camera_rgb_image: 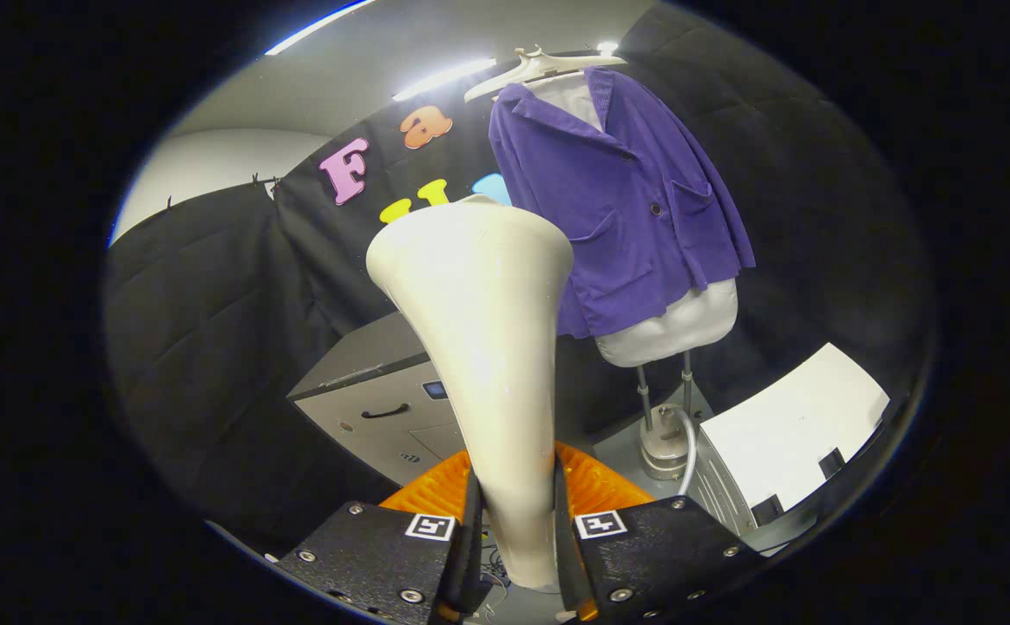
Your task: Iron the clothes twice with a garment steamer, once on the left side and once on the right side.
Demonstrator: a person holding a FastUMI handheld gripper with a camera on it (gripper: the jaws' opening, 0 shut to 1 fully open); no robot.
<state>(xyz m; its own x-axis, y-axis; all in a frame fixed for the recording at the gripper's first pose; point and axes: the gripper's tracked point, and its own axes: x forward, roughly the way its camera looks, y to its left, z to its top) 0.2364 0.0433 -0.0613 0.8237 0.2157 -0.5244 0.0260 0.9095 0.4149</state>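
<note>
Nearest, the gripper (515,529) has both fingers pinched against the narrow handle of the cream garment steamer head (479,338), one pressing on each side. The head stands upright between them and flares wide at its far end, its flat top near the level of the jacket's lower half.

Beyond the fingers on the left sits a grey cabinet (383,395) with a dark handle. To the right, on the floor, is the steamer's metal base (663,443) with a pale hose curving off it, and just right of that a white box-like unit (783,443).

Farther off, right of the steamer head, a purple corduroy jacket (626,200) hangs on a white hanger (540,68) over a pale torso form (674,325) on a stand. The steamer head is apart from the fabric; its edge overlaps the jacket's left hem in the view, but it appears nearer than the cloth, not touching.

Judging progress: the steamer is in hand and raised, so pickup looks done. No pass over the cloth can be confirmed from here, so both the left-side and right-side strokes appear to remain.
</note>
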